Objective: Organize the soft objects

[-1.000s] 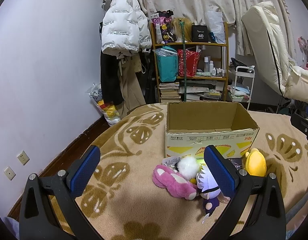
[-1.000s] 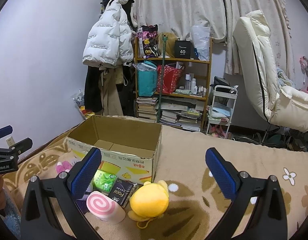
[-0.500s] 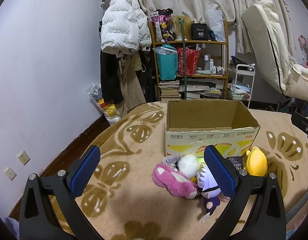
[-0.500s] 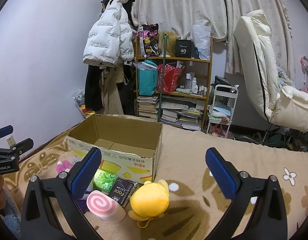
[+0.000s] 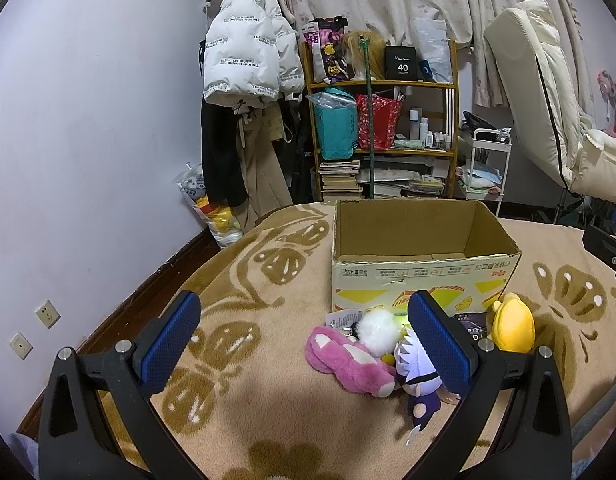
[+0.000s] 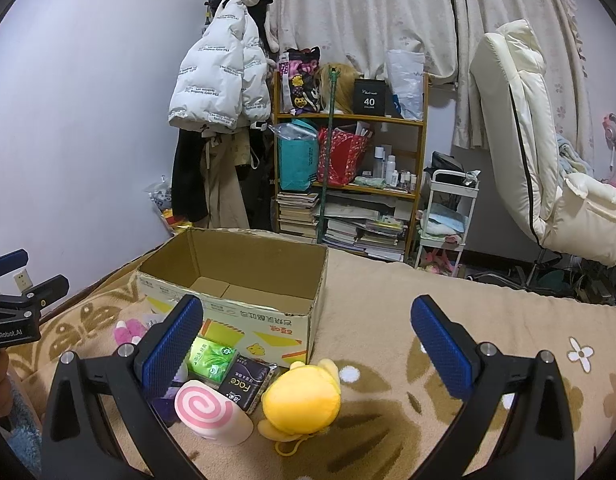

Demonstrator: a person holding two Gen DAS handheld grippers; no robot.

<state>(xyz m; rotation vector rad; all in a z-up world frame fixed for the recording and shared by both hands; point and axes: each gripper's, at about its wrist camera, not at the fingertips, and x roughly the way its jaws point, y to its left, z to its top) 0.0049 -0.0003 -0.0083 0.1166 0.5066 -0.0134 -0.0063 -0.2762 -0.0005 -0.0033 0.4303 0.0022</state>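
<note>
The right finger (image 5: 436,344) partly hides the purple doll (image 5: 418,380). The left finger (image 6: 168,346) covers part of the green pack (image 6: 212,362). The box (image 5: 424,276) floor is partly hidden by its front wall.

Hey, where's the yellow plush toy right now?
In the right wrist view the yellow plush toy lies on the blanket just outside the cardboard box, by its near right corner, beside the pink swirl roll.
</note>
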